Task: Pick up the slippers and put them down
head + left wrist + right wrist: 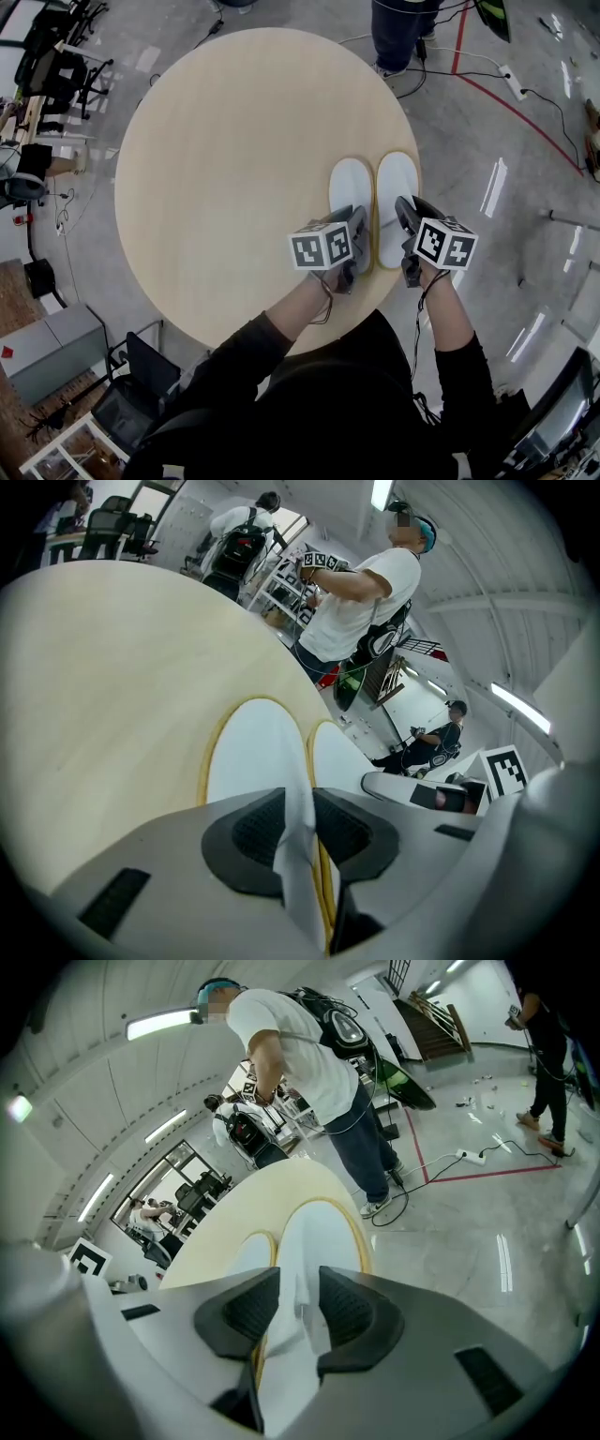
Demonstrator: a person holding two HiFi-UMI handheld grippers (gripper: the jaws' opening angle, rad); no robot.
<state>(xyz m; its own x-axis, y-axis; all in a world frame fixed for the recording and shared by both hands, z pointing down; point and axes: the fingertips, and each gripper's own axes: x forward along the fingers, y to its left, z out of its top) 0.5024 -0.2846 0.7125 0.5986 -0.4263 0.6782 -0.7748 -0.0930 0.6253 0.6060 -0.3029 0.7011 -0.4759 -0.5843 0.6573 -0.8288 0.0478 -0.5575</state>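
Two white slippers with yellow-trimmed soles lie side by side on the round pale wooden table point(234, 169), near its right front edge. My left gripper point(359, 225) sits over the heel end of the left slipper point(351, 192). In the left gripper view its pads hold a fold of that slipper's white upper point(253, 752) pinched in a narrow gap point(300, 827). My right gripper point(405, 214) is at the heel of the right slipper point(397, 187). Its jaws point(300, 1312) stand apart, with that slipper's white upper point(319, 1232) loose between them.
A person point(403, 28) stands on the floor at the table's far right edge. Cables and a power strip point(513, 82) lie on the grey floor beyond, beside a red tape line. Office chairs point(56, 66) stand at the far left. The table's edge runs just right of the slippers.
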